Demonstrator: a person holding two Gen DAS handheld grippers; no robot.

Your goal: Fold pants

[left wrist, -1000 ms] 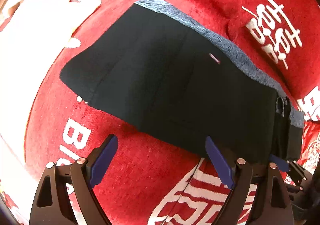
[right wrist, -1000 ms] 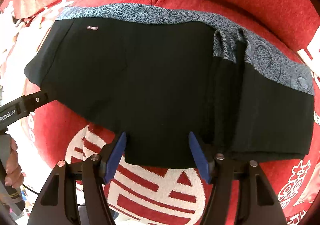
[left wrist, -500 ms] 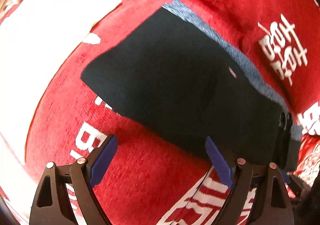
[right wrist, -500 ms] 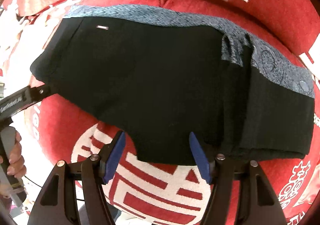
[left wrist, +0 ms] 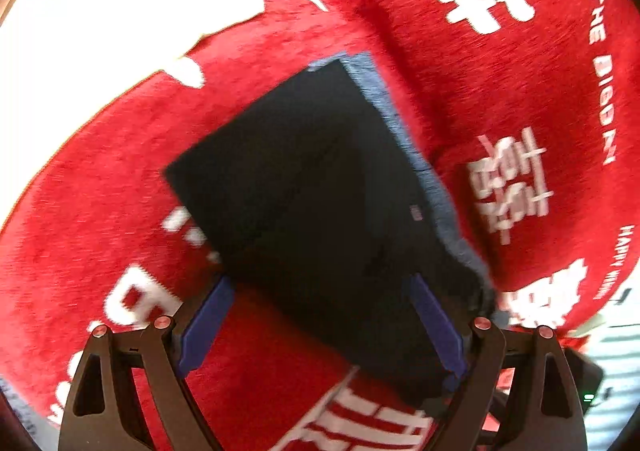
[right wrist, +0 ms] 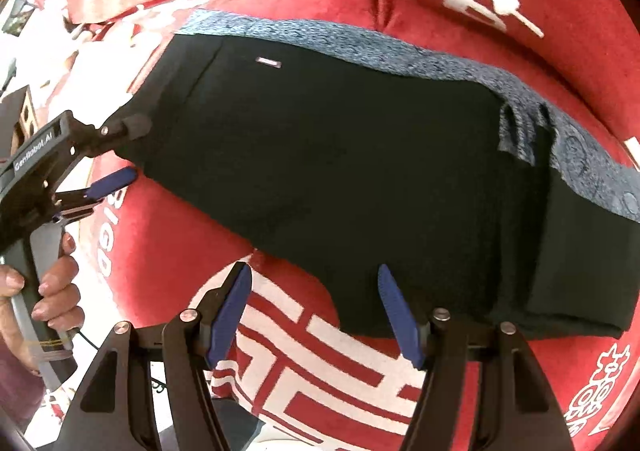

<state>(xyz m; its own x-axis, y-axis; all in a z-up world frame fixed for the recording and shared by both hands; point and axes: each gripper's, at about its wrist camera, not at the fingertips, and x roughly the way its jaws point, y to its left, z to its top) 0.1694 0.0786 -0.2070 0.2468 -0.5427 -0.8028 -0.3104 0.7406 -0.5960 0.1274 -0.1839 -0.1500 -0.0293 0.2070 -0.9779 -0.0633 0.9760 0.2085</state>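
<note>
Black pants [right wrist: 360, 171] lie flat on a red blanket, with a blue-grey patterned band [right wrist: 360, 47] along the far edge and a folded-over section [right wrist: 576, 251] at the right. My right gripper [right wrist: 316, 311] hangs open over the near hem, its pads clear of the cloth. A hand [right wrist: 52, 283] holds my left gripper [right wrist: 124, 151], which stands open at the pants' left end. In the left wrist view the pants [left wrist: 320, 191] run diagonally. Their near edge lies between the open pads of the left gripper [left wrist: 322, 327].
The red blanket [right wrist: 168, 235] bears large white characters and a white-and-red round emblem [right wrist: 304, 363] under my right gripper. It humps up behind the pants [left wrist: 520, 99]. A bright white patch [left wrist: 100, 11] lies far left. A dark device [left wrist: 588, 383] sits at the lower right.
The left gripper has swung and rolled in toward the pants' left end, so the cloth now sits between its pads. The right gripper drifted slightly. Both stay open.
</note>
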